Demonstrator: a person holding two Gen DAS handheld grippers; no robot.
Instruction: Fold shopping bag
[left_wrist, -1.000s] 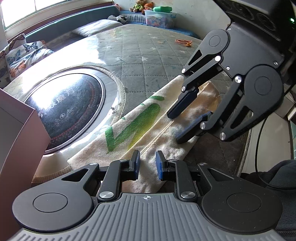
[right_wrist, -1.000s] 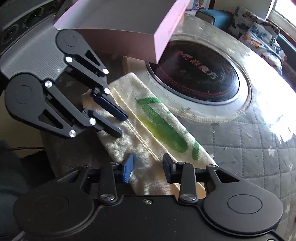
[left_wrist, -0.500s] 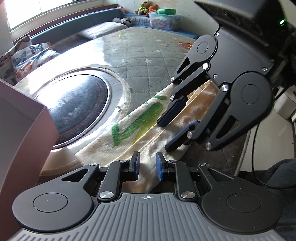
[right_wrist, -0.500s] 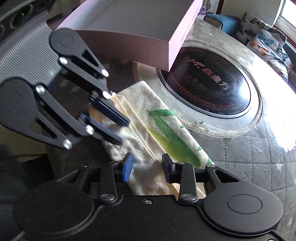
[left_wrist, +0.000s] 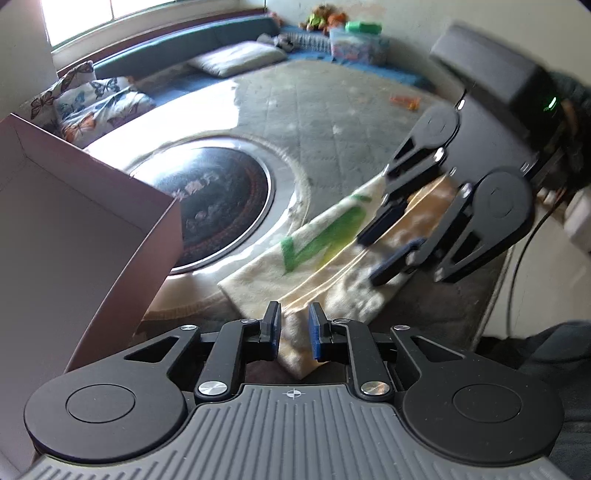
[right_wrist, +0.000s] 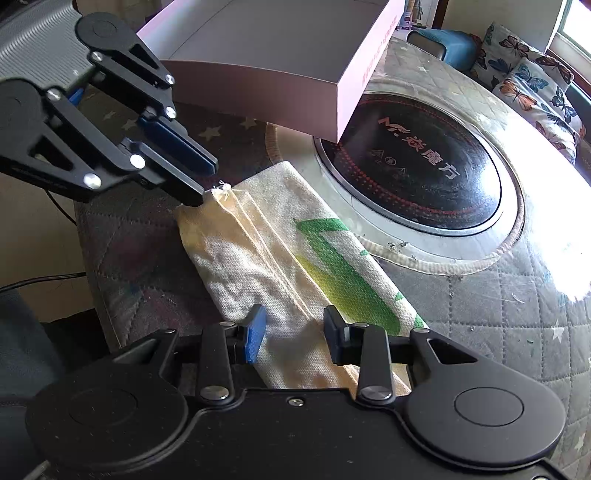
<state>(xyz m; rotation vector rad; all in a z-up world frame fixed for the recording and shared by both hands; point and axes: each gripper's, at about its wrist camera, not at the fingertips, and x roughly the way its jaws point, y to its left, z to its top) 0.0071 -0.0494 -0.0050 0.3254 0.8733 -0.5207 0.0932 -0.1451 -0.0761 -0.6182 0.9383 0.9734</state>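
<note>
- The cream canvas shopping bag with a green printed mark (right_wrist: 280, 266) lies folded into a long narrow strip on the quilted grey star-patterned surface (right_wrist: 491, 310), beside a round black glass cooktop with a metal rim (right_wrist: 417, 166).
- The left tongs (right_wrist: 201, 181) have just been closing. In the right wrist view their blue-padded tips sit almost together at the bag's frayed far corner. Whether they pinch the cloth cannot be told.
- In the left wrist view a narrow gap shows between the left tongs' pads, with the bag's near corner under it.
- The right tongs (right_wrist: 293, 338) stand apart over the strip's other end, cloth between the pads but not clamped.
- A pink open cardboard box (right_wrist: 288, 55) sits behind the bag, overhanging the cooktop.
- Butterfly-print cushions (right_wrist: 532, 70) lie on a bench beyond.
</note>
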